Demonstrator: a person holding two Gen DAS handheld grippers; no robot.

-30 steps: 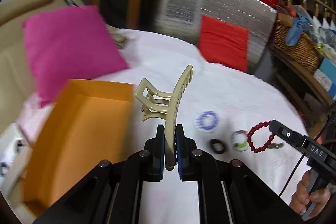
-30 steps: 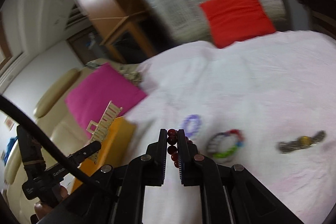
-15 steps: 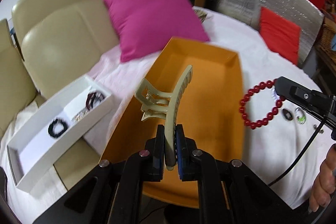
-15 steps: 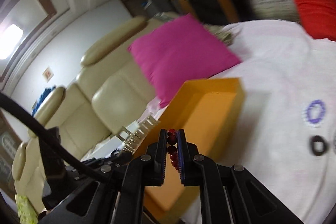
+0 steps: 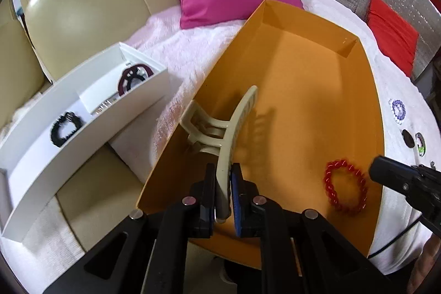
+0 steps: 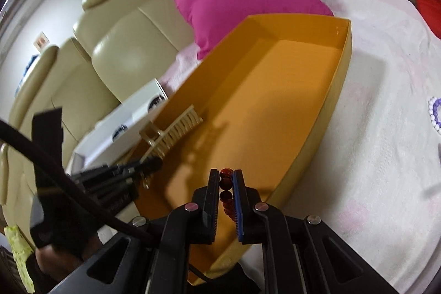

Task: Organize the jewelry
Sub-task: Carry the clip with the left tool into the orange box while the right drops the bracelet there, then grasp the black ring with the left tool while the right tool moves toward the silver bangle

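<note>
Both grippers have swung off the bedspread and are now sitting over the orange box (image 5: 317,90), angled down into it. A second ago they were out over the scattered pieces on the white cover; now the box is filling both views. So transport looks about done and release is likely next.

Left gripper (image 5: 223,192) is clamping the beige claw clip (image 5: 231,126) by one arm. Clip is sticking up and forward from the jaws, hanging above the near-left part of the box floor, shadow falling on the floor just beyond it. Can't tell if it's touching the floor.

Right gripper (image 6: 226,194) is pinching the red bead bracelet (image 5: 344,186). Loop is dangling over the box's near-right corner, just inside the wall.

Still lying on the cover right of the box: purple-and-white bead bracelet (image 5: 398,110) and a couple of small rings. White divided tray (image 5: 82,134) is sitting left of the box, already holding two dark bracelets.
</note>
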